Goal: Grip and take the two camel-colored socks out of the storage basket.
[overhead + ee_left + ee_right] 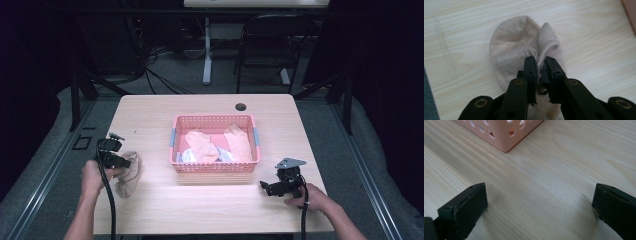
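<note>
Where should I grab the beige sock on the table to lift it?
Take the beige sock at the raised fold bunched along its middle, coming from above: the rest lies flat on the table. The left gripper is already pinched there.

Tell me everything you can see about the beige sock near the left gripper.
The beige sock is a short knitted sock of soft, ribbed-looking cloth. It lies on the wooden table, left of the pink basket and apart from it. The left gripper is shut on a pinched fold of it, so the cloth bunches upward there; its rounded end spreads flat beyond the jaws.
</note>
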`<state>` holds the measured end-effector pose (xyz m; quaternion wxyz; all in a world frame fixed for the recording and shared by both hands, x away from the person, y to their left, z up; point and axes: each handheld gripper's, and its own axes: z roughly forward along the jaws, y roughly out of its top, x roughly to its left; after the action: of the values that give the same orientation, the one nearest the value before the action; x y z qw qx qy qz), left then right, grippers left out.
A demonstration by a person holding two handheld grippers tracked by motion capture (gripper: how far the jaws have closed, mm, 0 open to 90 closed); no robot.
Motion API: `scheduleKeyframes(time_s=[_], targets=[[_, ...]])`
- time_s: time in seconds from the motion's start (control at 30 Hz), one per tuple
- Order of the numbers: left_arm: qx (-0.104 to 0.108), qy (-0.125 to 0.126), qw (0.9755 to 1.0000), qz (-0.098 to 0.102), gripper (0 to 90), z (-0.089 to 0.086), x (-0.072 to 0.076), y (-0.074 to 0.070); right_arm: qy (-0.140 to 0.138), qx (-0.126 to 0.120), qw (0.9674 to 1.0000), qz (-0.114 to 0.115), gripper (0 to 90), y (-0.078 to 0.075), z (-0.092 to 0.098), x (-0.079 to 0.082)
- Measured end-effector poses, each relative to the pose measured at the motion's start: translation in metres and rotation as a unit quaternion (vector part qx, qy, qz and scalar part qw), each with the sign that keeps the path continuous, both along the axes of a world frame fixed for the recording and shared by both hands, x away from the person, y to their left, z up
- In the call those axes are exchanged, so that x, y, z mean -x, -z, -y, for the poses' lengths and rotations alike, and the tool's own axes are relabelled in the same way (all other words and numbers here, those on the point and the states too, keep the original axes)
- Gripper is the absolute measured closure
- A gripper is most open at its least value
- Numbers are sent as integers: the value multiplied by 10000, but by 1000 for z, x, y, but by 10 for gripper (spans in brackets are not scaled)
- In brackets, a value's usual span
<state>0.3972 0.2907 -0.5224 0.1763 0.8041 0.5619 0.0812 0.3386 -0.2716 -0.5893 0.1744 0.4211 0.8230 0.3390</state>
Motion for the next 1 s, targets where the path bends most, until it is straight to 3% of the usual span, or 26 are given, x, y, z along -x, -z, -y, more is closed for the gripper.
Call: scheduleKeyframes(time_s=[0.07,0.33,0.37,0.57,0.6,0.77,1.0], targets=[[-118,-5,9999,-30,782,2,-1,7,-1,-2,10000,2,0,0,0,0],[99,28,9999,74,705,-1,-4,19,4,-12,10000,4,0,0,0,0],[164,13,9998,98,657,-2,-3,18,0,-4,10000,3,0,0,0,0],[104,28,9997,201,327,-4,4,7,0,-3,10000,3,0,0,0,0],[104,12,9996,249,327,-5,7,4,0,-3,10000,3,0,0,0,0],[225,-85,9981,568,141,-11,27,-11,0,-4,10000,3,0,0,0,0],[151,-110,9973,704,25,-13,48,-16,2,-2,10000,1,0,0,0,0]])
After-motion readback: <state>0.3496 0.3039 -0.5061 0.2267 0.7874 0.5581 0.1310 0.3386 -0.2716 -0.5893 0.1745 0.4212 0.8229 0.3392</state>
